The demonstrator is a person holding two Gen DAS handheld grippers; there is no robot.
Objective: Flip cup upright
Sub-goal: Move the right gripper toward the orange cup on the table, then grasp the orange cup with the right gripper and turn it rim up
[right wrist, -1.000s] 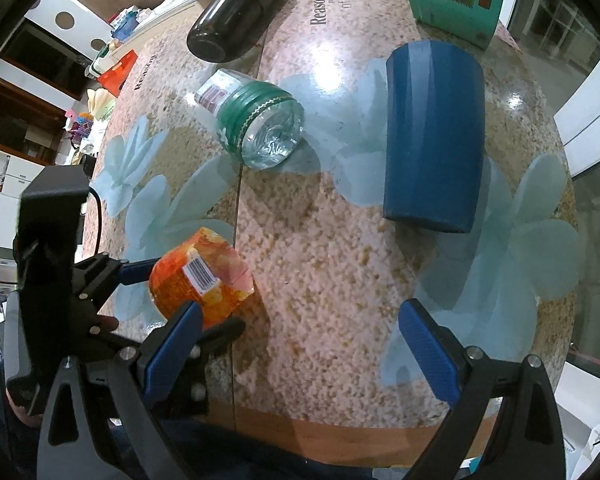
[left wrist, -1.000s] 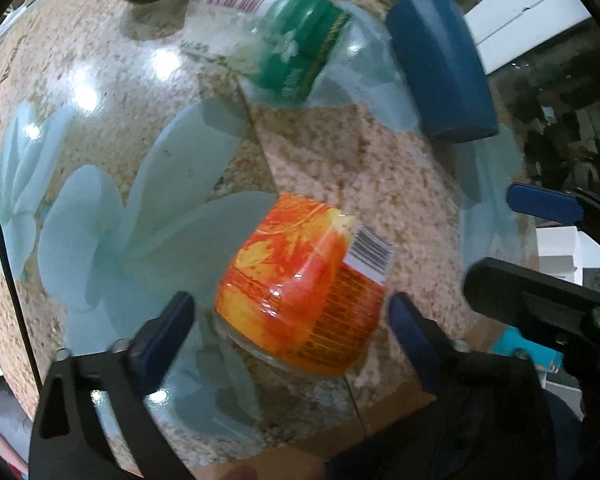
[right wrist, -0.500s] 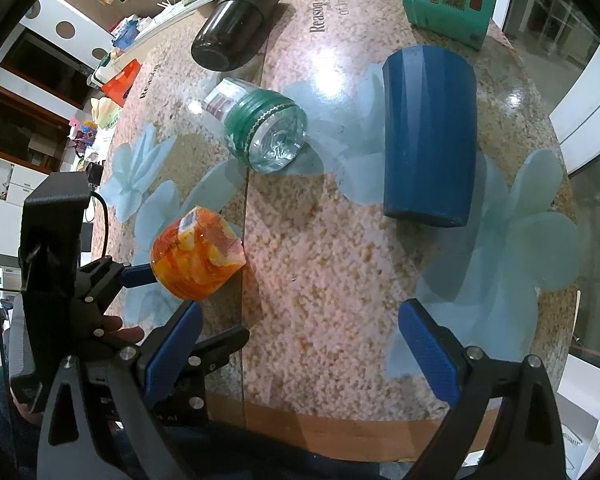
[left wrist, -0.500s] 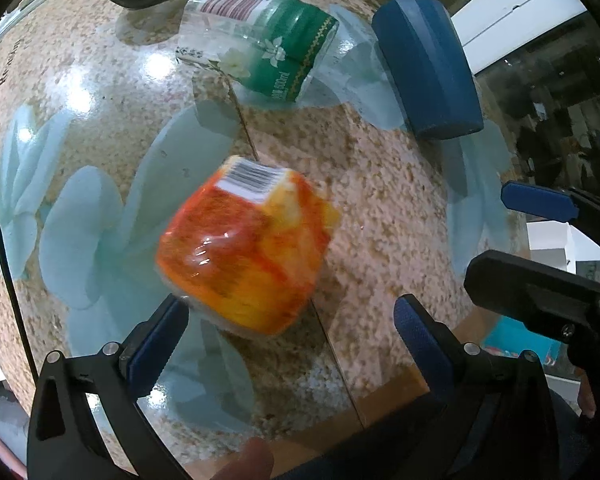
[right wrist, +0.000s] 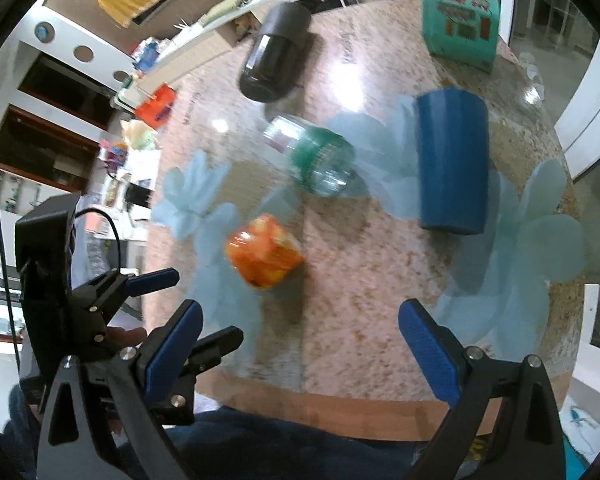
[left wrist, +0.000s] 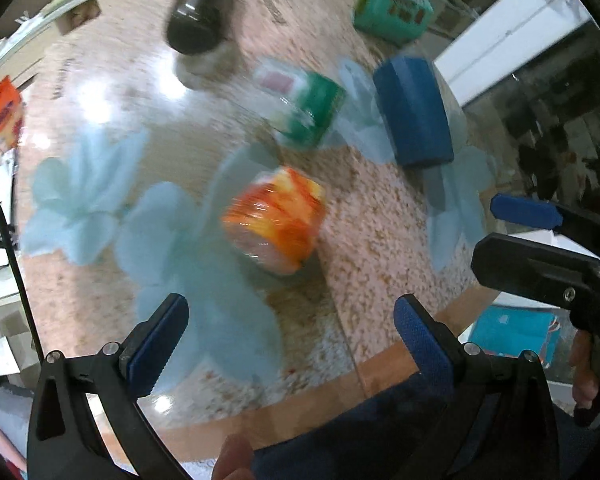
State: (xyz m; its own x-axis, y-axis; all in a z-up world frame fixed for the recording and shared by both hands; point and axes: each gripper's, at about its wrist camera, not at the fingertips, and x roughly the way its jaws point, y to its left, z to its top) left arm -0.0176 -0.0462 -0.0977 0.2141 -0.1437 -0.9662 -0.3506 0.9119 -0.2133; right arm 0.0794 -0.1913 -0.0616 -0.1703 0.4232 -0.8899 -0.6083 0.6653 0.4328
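Speckled stone covers the round table [right wrist: 380,280] in front of you, printed with pale blue flowers, and shelves and cupboards crowd the room beyond its far edge.

Your left gripper [left wrist: 288,340] hangs above the near rim with its blue pads spread wide and nothing between them. Your right gripper [right wrist: 300,344] is likewise parted and holds nothing; from the left wrist view it sits off to the right, clear of the table edge.

The orange cup [left wrist: 274,224] stands apart from both grippers, on the table ahead of your left fingers, just beside the seam that runs across the stone. It is blurred in both views, so you cannot tell for sure which end faces up; it looks tilted, with its paler end toward you. In the right wrist view the same cup [right wrist: 262,252] lies left of centre, well ahead of the left pad.

Farther back, a clear bottle with a green label [right wrist: 312,160] lies on its side. To its right a blue tumbler [right wrist: 452,164] also lies on its side, and a dark cylinder [right wrist: 276,60] lies near the far rim. A teal box [right wrist: 460,24] stands at the far right edge.
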